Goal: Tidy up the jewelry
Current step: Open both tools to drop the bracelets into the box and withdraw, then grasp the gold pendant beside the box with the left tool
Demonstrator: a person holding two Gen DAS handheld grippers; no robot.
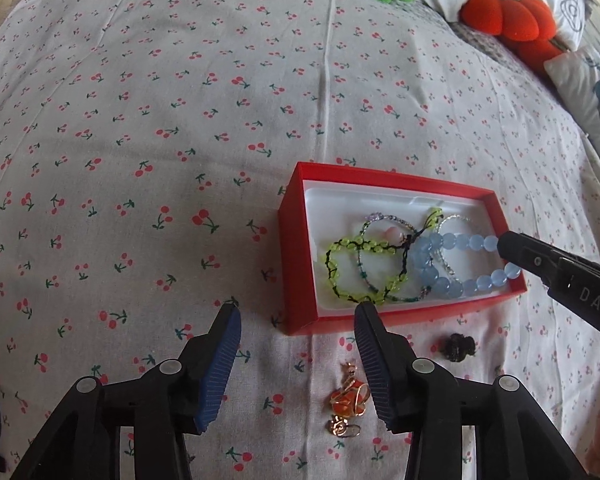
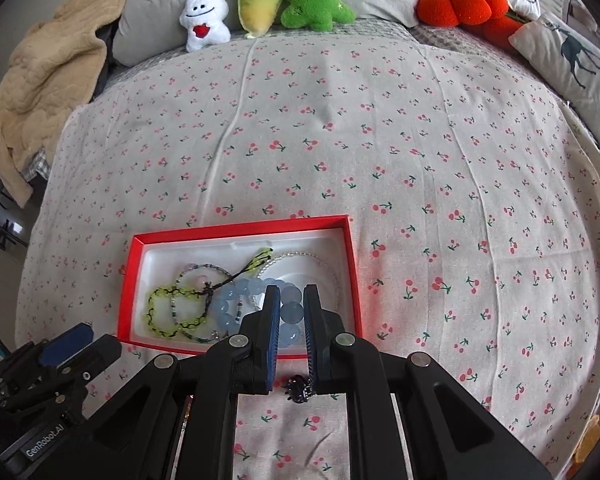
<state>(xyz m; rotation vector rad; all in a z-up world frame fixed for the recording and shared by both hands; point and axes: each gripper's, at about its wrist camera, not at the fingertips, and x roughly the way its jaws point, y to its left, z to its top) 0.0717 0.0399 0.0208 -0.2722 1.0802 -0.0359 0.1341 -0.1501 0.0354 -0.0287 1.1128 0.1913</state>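
– Fingers first, left pair (image 1: 220, 352)?
– Released, wide gap, nothing between them. Left gripper (image 1: 296, 312) hangs over the sheet, at the red box's (image 1: 294, 240) 7 o'clock corner.
– Right fingers (image 2: 270, 320)?
– Clenched on the blue bead bracelet (image 2: 228, 304); beads sit between the pads. Right gripper (image 2: 292, 290) is tipped down into the box. The rest of the loop lies on the white liner.
– Where's the box?
– On the bed, open, no lid in view. 7 o'clock of centre in the right wrist view, 4 o'clock in the left one.
– Other contents?
– Yellow-green bracelet (image 1: 340, 276) with black cord at the 9 o'clock end, and thin seed-bead strands (image 1: 364, 272) tangled between it and the blue one.
– Anything outside?
– Orange wire pendant (image 1: 350, 400) on the sheet at the box's 6 o'clock, just beside the left gripper's inner finger. Small dark piece (image 1: 460, 346) at 5 o'clock, near the box, not touching. Can't tell what it is.
– Surface?
– Pale cherry-print sheet (image 1: 140, 120), soft, with fold creases running toward 12 o'clock.
– Room?
– Bedroom, daylight. At 12 o'clock in the right wrist view: white plush (image 2: 204, 20), yellow-green vegetable plush (image 2: 260, 0), green tree plush (image 2: 314, 0) against a grey pillow (image 2: 152, 12). Orange-red cushion (image 2: 460, 0) at 1 o'clock, deer-print pillow (image 2: 572, 56) at 2, beige blanket (image 2: 48, 80) heaped at 10.
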